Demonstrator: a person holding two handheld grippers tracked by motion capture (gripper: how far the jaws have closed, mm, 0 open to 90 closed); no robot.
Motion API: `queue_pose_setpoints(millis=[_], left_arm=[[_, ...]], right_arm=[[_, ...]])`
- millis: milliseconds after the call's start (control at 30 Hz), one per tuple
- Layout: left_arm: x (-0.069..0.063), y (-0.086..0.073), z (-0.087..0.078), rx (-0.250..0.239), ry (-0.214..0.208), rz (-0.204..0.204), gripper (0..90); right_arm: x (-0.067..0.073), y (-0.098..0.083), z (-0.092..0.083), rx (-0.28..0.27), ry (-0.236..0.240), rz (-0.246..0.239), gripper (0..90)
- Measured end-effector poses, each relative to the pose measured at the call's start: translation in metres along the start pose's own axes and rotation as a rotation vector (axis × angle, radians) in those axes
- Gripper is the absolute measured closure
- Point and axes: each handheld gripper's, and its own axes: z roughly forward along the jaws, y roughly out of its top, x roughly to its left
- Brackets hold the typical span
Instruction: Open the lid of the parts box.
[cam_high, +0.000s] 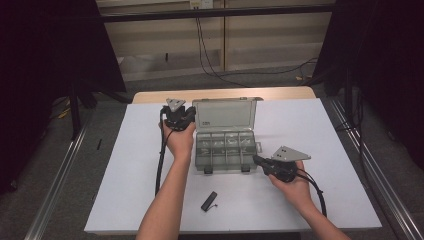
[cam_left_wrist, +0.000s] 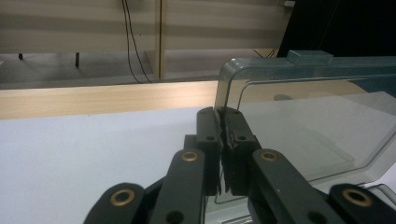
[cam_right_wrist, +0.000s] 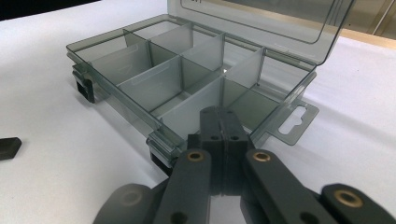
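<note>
I see one clear organizer box (cam_high: 225, 145); my left gripper (cam_left_wrist: 223, 121) pinches its raised lid (cam_left_wrist: 308, 116), right gripper (cam_right_wrist: 220, 122) pressed together, one black clip (cam_high: 209, 201) nearby.

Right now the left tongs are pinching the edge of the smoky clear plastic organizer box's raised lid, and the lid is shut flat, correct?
Not quite: the smoky clear plastic organizer box's lid stands open, as the high view shows. The left tongs do pinch its edge.

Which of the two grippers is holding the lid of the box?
The left gripper: its jaws pinch the upright lid edge. The right gripper is shut on nothing, by the box's corner.
</note>
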Motion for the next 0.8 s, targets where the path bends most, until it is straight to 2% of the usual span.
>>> queue_pose_setpoints(millis=[800], left_arm=[[0.0018,0.0033,0.0069,0.015,0.008,-0.007,87.0]], right_arm=[[0.0001,-0.0001,0.0003,-0.001,-0.001,0.0,90.0]])
